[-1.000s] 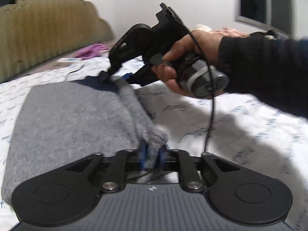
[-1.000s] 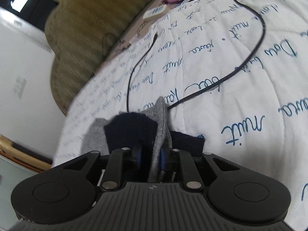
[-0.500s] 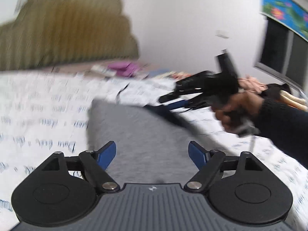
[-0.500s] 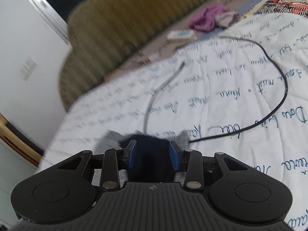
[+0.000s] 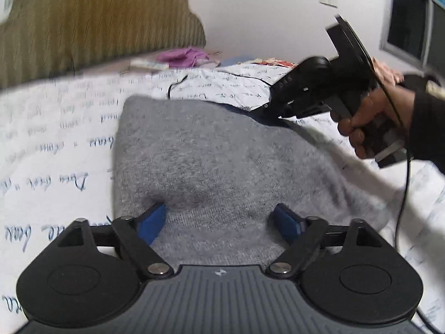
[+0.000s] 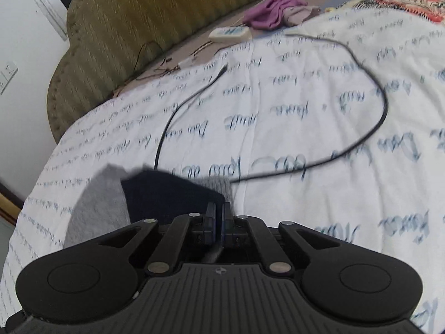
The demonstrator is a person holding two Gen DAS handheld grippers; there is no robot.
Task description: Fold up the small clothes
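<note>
A grey knitted garment (image 5: 211,161) with a dark navy inner part lies folded on the white bedsheet (image 5: 55,144). My left gripper (image 5: 219,220) is open, its blue pads spread just above the garment's near edge, holding nothing. My right gripper (image 6: 219,217) has its jaws together at the garment's far edge, where grey (image 6: 97,203) and navy (image 6: 169,192) cloth meet; whether it pinches cloth is hidden. In the left wrist view the right gripper (image 5: 264,108) touches the garment's far right corner, held by a hand.
A black cable (image 6: 370,128) loops over the sheet beyond the garment. An olive padded headboard (image 6: 155,14) stands at the back. A purple cloth (image 6: 272,11) and a white remote (image 6: 229,32) lie near it. A patterned cloth (image 6: 400,0) lies far right.
My left gripper let go of the grey cloth, opened wide and pulled back. My right gripper opened briefly, then closed again at the garment's far edge. The garment now lies flatter.
</note>
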